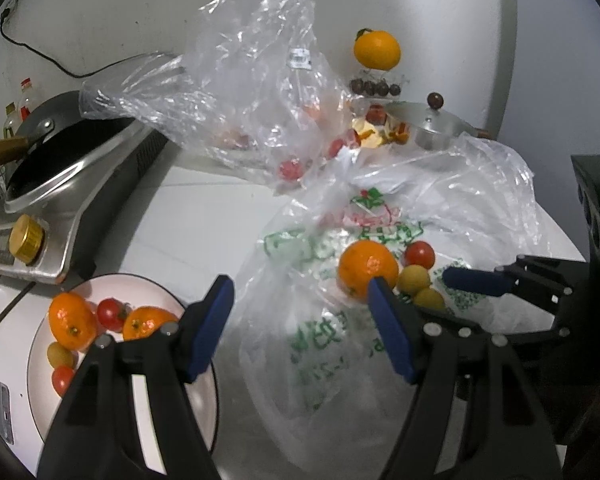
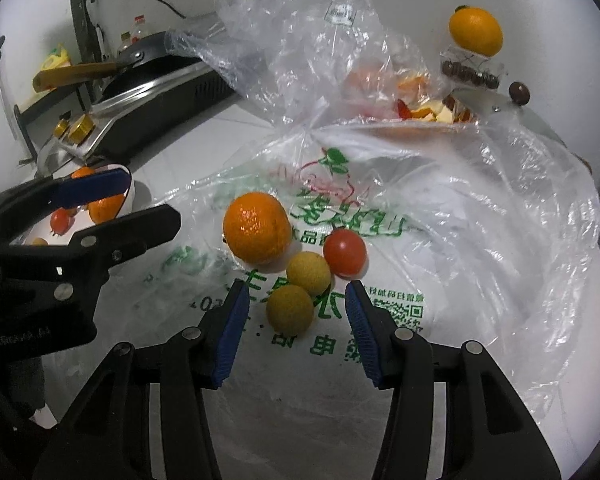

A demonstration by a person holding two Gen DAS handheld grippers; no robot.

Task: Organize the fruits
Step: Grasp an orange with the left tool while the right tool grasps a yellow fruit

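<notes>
Hovering with its jaws apart, my right claw (image 2: 296, 334) brackets a small yellow fruit (image 2: 289, 309) without touching it, on a printed plastic bag (image 2: 380, 220) beside an orange (image 2: 257, 227) and a cherry tomato (image 2: 344, 253). My left claw (image 1: 300, 330), open and empty, hangs between bag and plate (image 1: 36, 364) on the counter (image 1: 188, 216).

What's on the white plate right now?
On the white plate: two oranges, two cherry tomatoes and one small yellow fruit. The left gripper covers the plate's near right part, so more may be hidden.
</notes>
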